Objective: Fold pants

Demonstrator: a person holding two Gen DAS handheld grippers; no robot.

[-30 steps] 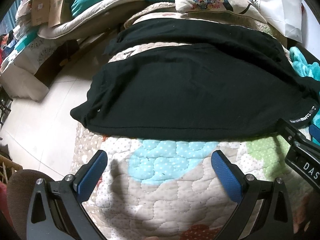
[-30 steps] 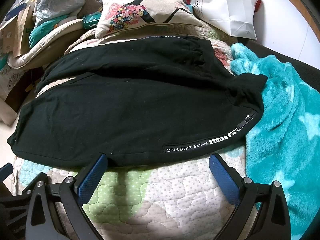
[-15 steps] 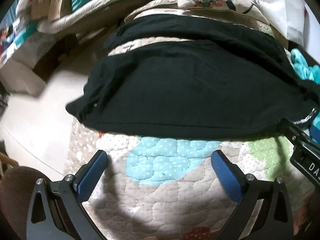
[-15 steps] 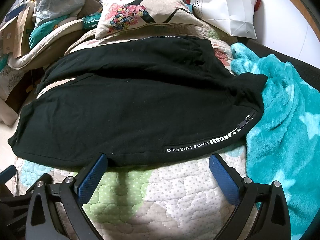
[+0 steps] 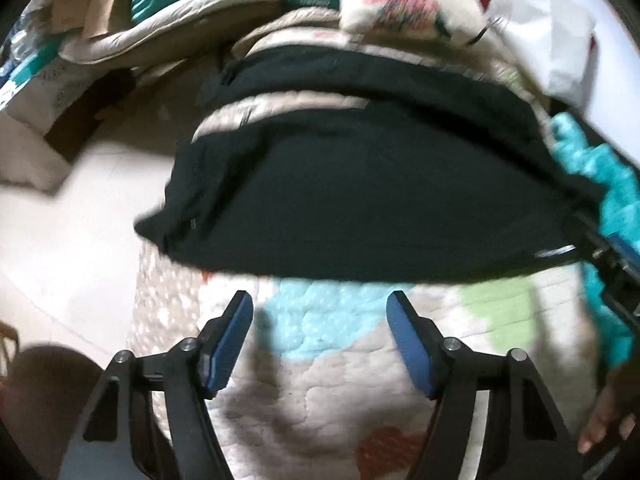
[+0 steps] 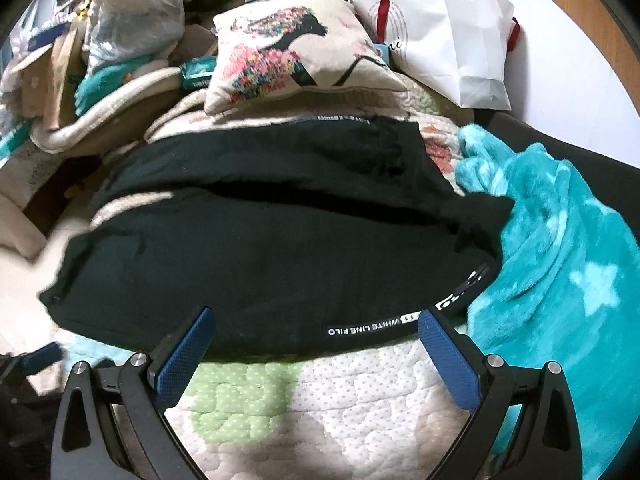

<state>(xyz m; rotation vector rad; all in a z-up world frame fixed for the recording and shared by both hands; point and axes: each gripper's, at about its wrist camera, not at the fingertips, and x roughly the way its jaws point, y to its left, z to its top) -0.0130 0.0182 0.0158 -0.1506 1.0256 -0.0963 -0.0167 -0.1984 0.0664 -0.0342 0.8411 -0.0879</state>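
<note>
Black pants [image 5: 360, 200] lie spread across a quilted bedspread [image 5: 328, 364], two legs side by side with a strip of quilt between them. In the right wrist view the pants [image 6: 280, 248] carry a white-lettered band along the near edge. My left gripper [image 5: 320, 320] is open and empty, hovering over the quilt just short of the pants' near hem. My right gripper [image 6: 316, 332] is open and empty, its fingertips right at the near edge by the lettered band. The right gripper also shows in the left wrist view [image 5: 612, 264].
A teal fleece blanket [image 6: 560, 280] lies to the right of the pants. A floral pillow [image 6: 288, 56] and a white bag [image 6: 452, 52] sit behind. Piled clutter [image 6: 100, 60] and bare floor [image 5: 60, 240] lie to the left, past the bed edge.
Both grippers have moved forward toward the pants' near edge. The left gripper's fingers stand narrower apart than before. The pants have not moved.
</note>
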